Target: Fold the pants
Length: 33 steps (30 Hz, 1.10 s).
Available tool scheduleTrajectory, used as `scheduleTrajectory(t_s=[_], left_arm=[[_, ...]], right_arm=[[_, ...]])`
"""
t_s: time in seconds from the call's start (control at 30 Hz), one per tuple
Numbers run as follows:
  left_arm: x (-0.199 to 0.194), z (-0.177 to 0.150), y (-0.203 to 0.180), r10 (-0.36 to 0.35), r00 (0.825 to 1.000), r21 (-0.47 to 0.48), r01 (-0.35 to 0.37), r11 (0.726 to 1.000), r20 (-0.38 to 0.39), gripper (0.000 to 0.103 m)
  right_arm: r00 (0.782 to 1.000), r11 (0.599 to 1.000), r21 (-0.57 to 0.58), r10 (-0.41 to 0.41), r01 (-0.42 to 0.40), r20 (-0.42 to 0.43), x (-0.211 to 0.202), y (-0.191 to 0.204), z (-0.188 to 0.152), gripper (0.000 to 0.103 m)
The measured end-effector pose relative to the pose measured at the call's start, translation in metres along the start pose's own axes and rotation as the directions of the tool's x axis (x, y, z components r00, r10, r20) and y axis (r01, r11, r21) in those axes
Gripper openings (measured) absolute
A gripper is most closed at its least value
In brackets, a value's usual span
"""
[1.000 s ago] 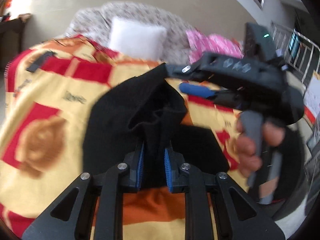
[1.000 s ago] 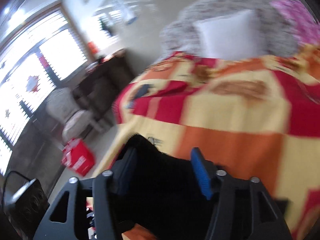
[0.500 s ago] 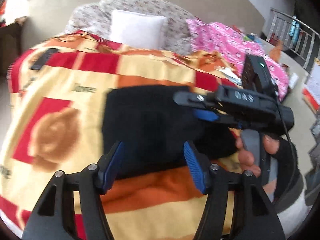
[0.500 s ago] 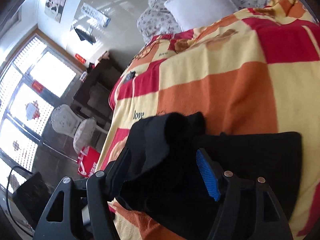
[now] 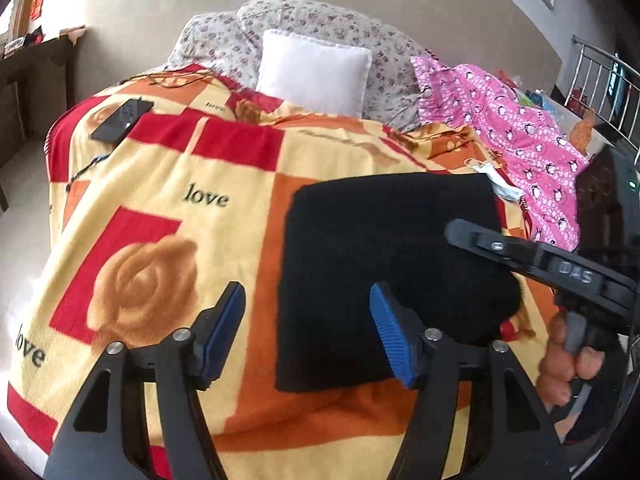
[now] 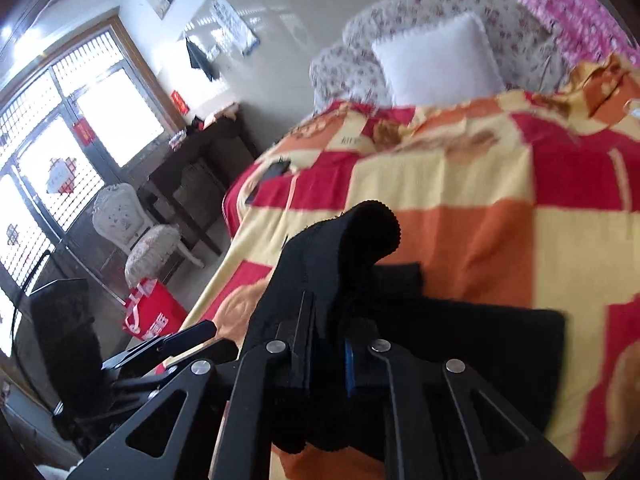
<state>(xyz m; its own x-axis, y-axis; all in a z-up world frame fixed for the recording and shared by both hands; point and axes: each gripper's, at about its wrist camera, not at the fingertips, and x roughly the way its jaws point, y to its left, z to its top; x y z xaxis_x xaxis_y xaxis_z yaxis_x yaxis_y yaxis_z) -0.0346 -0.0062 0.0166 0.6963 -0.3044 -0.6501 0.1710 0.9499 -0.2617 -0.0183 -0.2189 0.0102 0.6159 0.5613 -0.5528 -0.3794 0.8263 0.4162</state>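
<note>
One garment: the black pants (image 5: 384, 264) lie as a flat folded block on my patterned blanket (image 5: 168, 208), from centre out toward 3 o'clock in the left wrist view.
Left gripper: my left gripper (image 5: 308, 332) is spread wide and holds nothing; it hovers over the near edge of the block at about 6 o'clock.
Right gripper: my right gripper (image 6: 326, 356) is clamped on a bunched edge of the pants (image 6: 344, 248), which stands up in a hump at 12 o'clock from its fingers.
Feel: I judge the knit soft, light and limp. It sags wherever unsupported, and it isn't fragile or slippery.
Where to hold: pinch through all layers at a corner or hem, one per gripper, so the stack moves together.
Risk: a one-point pinch may drag layers apart and spoil the fold.
Nearby: white pillow (image 5: 314, 70) at 12 o'clock, pink cloth (image 5: 516, 136) at 2 o'clock.
</note>
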Motion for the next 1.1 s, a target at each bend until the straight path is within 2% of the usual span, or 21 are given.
scheduleTrajectory(t_s=[0.17,0.3,0.43,0.83,0.97,1.1], left_arm=[[0.019,0.004,-0.017,0.005,1.0,0.025,-0.004,1.0,-0.029,0.066],[0.042,-0.002,-0.03,0.027,0.996,0.06,-0.022,0.998,-0.084,0.066],[0.051,-0.008,-0.034,0.058,0.993,0.074,-0.05,0.996,-0.104,0.066],[0.053,-0.001,-0.036,0.082,0.992,0.067,-0.076,0.995,-0.097,0.067],[0.062,0.001,-0.038,0.089,0.99,0.067,-0.082,0.994,-0.106,0.073],[0.075,0.004,-0.04,0.09,0.988,0.066,-0.082,0.994,-0.129,0.075]], right_arm=[[0.997,0.996,0.039,-0.075,0.075,0.012,-0.029,-0.028,-0.002,0.01],[0.995,0.991,0.088,-0.102,0.103,-0.012,-0.03,-0.052,-0.011,0.01],[0.993,0.988,0.103,-0.113,0.117,-0.041,-0.023,-0.064,-0.015,0.01],[0.988,0.986,0.087,-0.14,0.145,-0.062,-0.013,-0.068,-0.017,0.011],[0.983,0.982,0.079,-0.163,0.17,-0.081,-0.008,-0.069,-0.018,0.012],[0.978,0.978,0.08,-0.187,0.195,-0.098,-0.003,-0.074,-0.02,0.014]])
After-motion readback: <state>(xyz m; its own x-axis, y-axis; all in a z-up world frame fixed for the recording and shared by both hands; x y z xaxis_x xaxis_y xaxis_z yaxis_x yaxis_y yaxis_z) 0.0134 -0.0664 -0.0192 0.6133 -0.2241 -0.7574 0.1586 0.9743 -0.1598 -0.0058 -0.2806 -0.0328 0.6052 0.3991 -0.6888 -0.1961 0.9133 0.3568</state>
